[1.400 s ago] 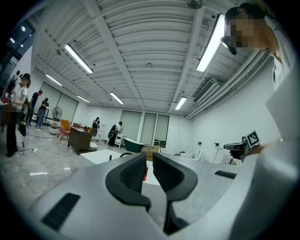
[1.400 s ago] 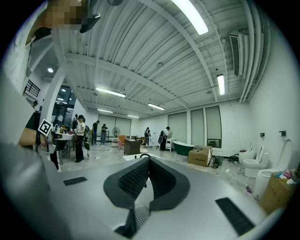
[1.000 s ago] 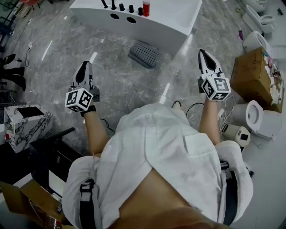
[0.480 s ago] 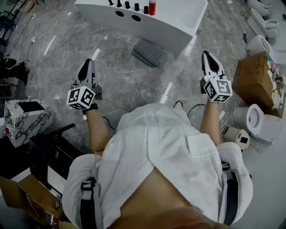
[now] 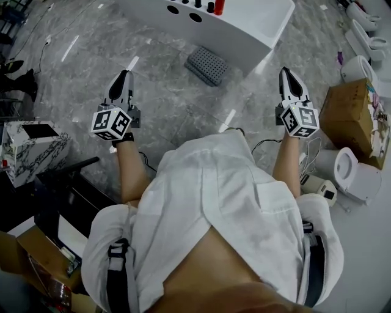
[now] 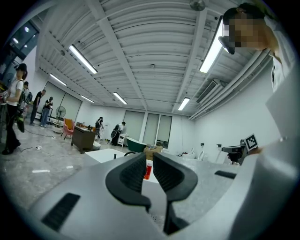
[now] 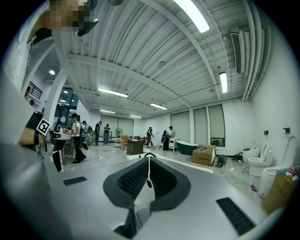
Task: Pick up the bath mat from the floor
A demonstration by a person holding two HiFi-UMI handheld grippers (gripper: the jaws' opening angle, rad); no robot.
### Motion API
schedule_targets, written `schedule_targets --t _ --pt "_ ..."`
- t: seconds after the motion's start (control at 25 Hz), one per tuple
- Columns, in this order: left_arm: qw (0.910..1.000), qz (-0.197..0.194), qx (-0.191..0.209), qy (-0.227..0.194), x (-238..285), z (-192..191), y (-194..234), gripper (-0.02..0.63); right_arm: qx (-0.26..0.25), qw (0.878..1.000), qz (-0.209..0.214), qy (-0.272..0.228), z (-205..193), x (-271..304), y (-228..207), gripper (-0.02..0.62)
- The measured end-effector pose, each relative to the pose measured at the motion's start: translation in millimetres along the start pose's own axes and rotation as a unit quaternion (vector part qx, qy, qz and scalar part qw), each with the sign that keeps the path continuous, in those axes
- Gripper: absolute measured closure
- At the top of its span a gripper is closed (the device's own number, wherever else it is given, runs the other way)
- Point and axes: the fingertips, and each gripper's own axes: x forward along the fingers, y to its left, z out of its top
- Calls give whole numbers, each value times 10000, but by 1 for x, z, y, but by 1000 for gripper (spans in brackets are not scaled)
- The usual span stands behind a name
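The bath mat (image 5: 208,65), a small grey dotted rectangle, lies on the marble floor beside the white bathtub (image 5: 256,27). My left gripper (image 5: 123,78) hovers to the mat's lower left, well apart from it. To the mat's right and a little nearer me, my right gripper (image 5: 287,76) also stays clear of it. Both point forward, held out level in front of the person's white shirt. In the left gripper view the left gripper (image 6: 149,161) is shut with nothing between its pads. The right gripper (image 7: 148,161) is likewise shut and empty.
A red bottle (image 5: 218,6) and dark fittings stand on the tub's rim. At the right are a cardboard box (image 5: 351,113), white toilets (image 5: 354,168) and cables (image 5: 313,147). A marbled box (image 5: 30,150) and dark furniture stand at the left. People stand far off in the hall.
The head view has shifted: tub and mat have slid up and right in the picture, and both grippers sit a little higher. Both grippers stay shut and empty.
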Motion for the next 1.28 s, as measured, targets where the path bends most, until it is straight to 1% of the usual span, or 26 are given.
schedule_targets --t 0.12,0.24,0.36,0.48,0.68,0.84,1.0,1.12,1.2,1.28 --pt "10000 29 -7 -7 2 -2 2 557 -88 9997 130 174 -9 13 1 566" --pt "10000 54 -1 31 14 -5 4 557 -146 9992 246 295 -18 33 -3 565" --pt "9999 114 6 101 29 -11 4 557 -152 9982 450 357 -25 61 -7 565" --pt "9997 163 36 202 55 -18 5 557 -173 9966 705 391 -31 97 -16 565" --pt "9991 317 73 289 114 -24 6 557 -149 9936 1017 470 -38 171 -47 563" --pt "9985 448 -7 304 160 -29 5 557 -304 9881 1373 631 -45 227 -70 561" --pt "9977 565 5 375 205 -35 1 557 -375 9821 1678 773 -56 278 -95 557" --pt "9964 743 23 412 231 -42 -1 557 -434 9760 1950 870 -66 310 -106 548" --pt "9954 849 21 434 244 -47 -3 557 -482 9714 2127 940 -74 328 -110 539" --pt "9947 925 14 457 254 -52 -4 557 -536 9670 2281 1002 -81 343 -110 511"
